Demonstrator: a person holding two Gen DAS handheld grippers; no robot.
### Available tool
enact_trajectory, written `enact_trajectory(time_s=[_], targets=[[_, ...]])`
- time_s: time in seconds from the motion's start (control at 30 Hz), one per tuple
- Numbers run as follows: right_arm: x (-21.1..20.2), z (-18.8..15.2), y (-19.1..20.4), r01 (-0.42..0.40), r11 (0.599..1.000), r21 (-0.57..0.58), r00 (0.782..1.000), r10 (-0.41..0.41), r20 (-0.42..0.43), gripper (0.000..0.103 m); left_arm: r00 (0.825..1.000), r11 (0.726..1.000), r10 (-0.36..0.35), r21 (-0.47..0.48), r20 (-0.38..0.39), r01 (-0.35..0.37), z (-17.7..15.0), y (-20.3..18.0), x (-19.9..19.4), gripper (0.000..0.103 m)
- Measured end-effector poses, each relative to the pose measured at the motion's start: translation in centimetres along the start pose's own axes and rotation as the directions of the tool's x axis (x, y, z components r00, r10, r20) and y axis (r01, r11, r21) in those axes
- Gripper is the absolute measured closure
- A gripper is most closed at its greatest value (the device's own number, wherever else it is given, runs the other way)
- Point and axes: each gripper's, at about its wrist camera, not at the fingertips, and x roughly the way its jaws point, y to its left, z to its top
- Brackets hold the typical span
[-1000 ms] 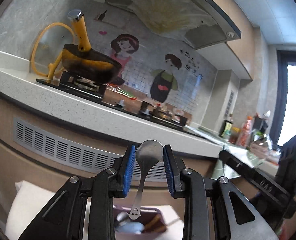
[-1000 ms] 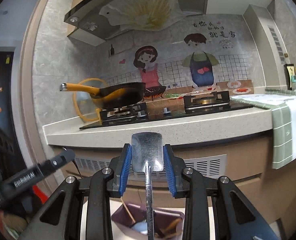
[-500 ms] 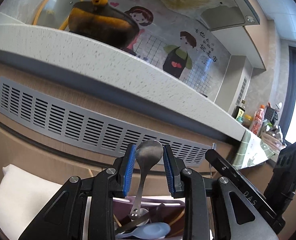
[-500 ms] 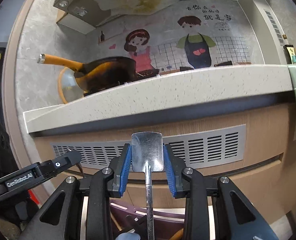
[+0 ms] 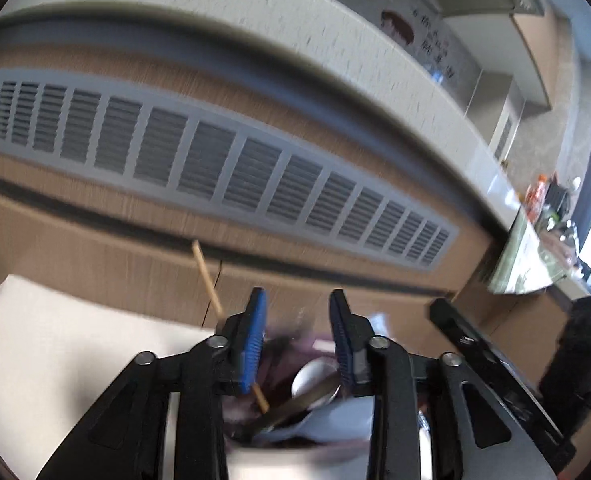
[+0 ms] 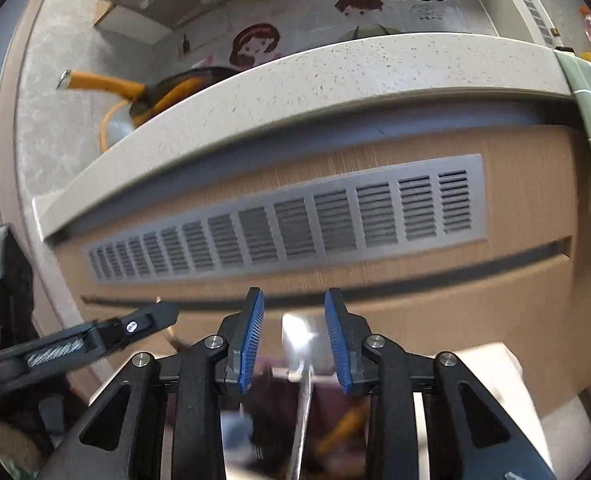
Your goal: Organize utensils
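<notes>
My left gripper [image 5: 297,334] is open and empty above a dark purple utensil holder [image 5: 319,340]. In the holder lie a metal spoon [image 5: 295,404], a white spoon [image 5: 311,376] and a wooden chopstick [image 5: 211,284] that sticks up to the left. My right gripper [image 6: 294,336] is open. A metal spatula [image 6: 297,340] stands loose between its jaws, its blade below the fingertips and its handle down in the blurred holder [image 6: 279,408].
The holder stands on a white surface [image 5: 55,340] in front of a wooden cabinet with a long grey vent grille [image 5: 215,168]. A stone countertop [image 6: 295,80] overhangs above, with an orange-handled pan [image 6: 135,88]. The other gripper shows at each view's edge [image 6: 75,348].
Both grippers dropped lower and opened. The spoon left the left gripper and now lies in the holder. The spatula has slid down between the right gripper's jaws.
</notes>
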Motion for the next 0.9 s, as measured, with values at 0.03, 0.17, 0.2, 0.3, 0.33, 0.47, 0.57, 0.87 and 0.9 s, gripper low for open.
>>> enact_trajectory(time_s=[0.03, 0.17, 0.2, 0.3, 0.33, 0.47, 0.57, 0.87, 0.9], targets=[[-0.9, -0.3, 0.2, 0.010, 1.000, -0.019, 1.000, -0.011, -0.003, 0.073, 1.000, 1.000, 0.018, 0.002, -0.008, -0.018, -0.4, -0.1, -0.4, 0.060], [-5.5, -0.7, 0.2, 0.032, 0.999, -0.043, 0.999, -0.032, 0.014, 0.072, 0.997, 0.997, 0.078, 0.025, 0.008, -0.079, -1.8, -1.2, -3.9, 0.060], [-6.7, -0.7, 0.1, 0.029, 0.999, -0.036, 0.999, -0.028, 0.025, 0.072, 0.996, 0.995, 0.089, 0.035, 0.022, -0.089, -2.2, -1.7, -5.1, 0.060], [-9.4, -0.3, -0.1, 0.024, 0.999, -0.029, 0.996, -0.021, 0.090, 0.070, 0.991, 0.991, 0.124, 0.051, 0.046, -0.127, -2.9, -2.8, -7.8, 0.059], [-9.8, 0.0, -0.3, 0.028, 0.999, -0.025, 0.995, -0.025, 0.094, 0.070, 0.991, 0.991, 0.126, 0.048, 0.038, -0.127, -2.9, -3.0, -8.5, 0.059], [-10.9, 1.8, -0.6, -0.027, 1.000, 0.005, 0.999, 0.027, 0.045, 0.070, 0.991, 0.989, 0.132, 0.065, 0.015, -0.133, -2.7, -3.6, -10.8, 0.059], [-10.8, 2.1, 0.3, -0.049, 0.995, -0.087, 0.997, 0.044, -0.060, 0.070, 0.988, 0.983, 0.156, 0.101, 0.006, -0.156, -2.8, -3.9, -11.5, 0.059], [-6.8, -4.8, 0.2, -0.107, 0.982, -0.153, 0.923, 0.041, -0.384, 0.070, 0.983, 0.988, 0.135, 0.087, -0.128, -0.124, -5.4, -2.5, -9.5, 0.059], [-6.3, -5.5, 0.4, -0.130, 0.979, -0.159, 0.910, 0.054, -0.411, 0.070, 0.980, 0.988, 0.140, 0.079, -0.140, -0.130, -5.7, -2.1, -9.4, 0.059]])
